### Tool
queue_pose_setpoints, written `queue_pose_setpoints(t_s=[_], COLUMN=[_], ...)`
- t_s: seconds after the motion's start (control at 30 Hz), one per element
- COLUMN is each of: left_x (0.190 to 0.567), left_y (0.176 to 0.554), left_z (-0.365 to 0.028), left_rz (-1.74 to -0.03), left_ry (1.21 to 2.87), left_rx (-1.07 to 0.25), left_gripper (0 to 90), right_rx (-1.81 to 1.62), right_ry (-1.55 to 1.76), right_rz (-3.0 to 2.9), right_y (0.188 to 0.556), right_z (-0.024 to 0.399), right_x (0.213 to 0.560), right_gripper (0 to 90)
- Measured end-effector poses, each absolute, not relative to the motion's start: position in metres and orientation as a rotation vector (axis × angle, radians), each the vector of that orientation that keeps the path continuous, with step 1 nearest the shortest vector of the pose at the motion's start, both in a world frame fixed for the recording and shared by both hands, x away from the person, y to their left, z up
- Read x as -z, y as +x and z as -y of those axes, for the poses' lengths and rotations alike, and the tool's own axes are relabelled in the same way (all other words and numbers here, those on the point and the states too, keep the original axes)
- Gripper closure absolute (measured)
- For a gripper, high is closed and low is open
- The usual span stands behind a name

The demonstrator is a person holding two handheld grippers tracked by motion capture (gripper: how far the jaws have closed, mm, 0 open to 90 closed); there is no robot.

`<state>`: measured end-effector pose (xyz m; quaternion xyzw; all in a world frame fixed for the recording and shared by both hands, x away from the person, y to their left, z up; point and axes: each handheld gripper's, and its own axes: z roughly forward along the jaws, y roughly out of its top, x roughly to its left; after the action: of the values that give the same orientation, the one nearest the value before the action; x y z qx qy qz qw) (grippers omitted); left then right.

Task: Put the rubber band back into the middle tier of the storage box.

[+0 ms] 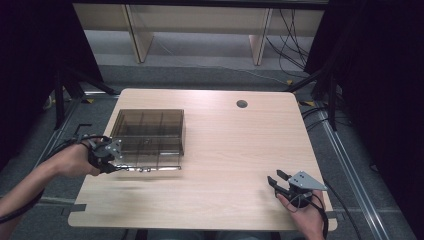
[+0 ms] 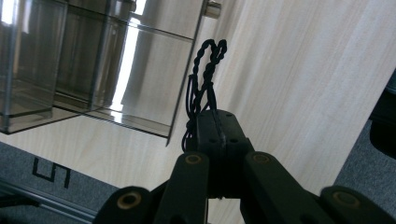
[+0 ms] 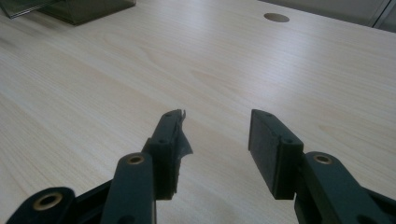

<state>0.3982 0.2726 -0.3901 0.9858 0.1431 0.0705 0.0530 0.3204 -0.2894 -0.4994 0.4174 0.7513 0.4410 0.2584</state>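
Note:
A smoked clear box [image 1: 148, 131] with several compartments stands on the left half of the table. Its clear lid [image 1: 150, 168] lies folded out toward the front. My left gripper [image 1: 111, 167] sits at the lid's left front corner, shut on a black twisted cord [image 2: 208, 70] that sticks up in a loop beyond the jaws. In the left gripper view the gripper [image 2: 217, 114] is just right of the lid's edge, with the box [image 2: 70, 60] to the left. My right gripper [image 1: 275, 181] rests open near the table's front right, with nothing between its fingers [image 3: 266, 140].
A round cable hole [image 1: 242, 104] lies at the back centre of the wooden table [image 1: 225, 150]. Grey floor and metal rails flank the table. Black cables hang at the back right.

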Motion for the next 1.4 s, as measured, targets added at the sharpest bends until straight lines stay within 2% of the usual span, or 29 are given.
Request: queue_pose_setpoints(t_s=[0.37,0.67,1.4], left_x=[0.39,0.393,0.401], left_y=[0.415,0.426,0.445], left_z=[-0.269,-0.267,-0.263], left_rz=[-0.424,-0.47,-0.444], left_ry=[3.018,3.043,3.088], left_rx=[-0.26,-0.252,-0.263], left_gripper=[89.4,89.4,89.4], right_rx=[-1.195,-1.196,-1.194], right_ry=[1.092,1.09,1.093], right_rz=[-2.041,-2.037,-2.033], right_y=[0.323,0.323,0.322], right_z=[0.291,0.291,0.292], right_x=[0.499,0.499,0.498], right_gripper=[55.6,55.6,55.8])
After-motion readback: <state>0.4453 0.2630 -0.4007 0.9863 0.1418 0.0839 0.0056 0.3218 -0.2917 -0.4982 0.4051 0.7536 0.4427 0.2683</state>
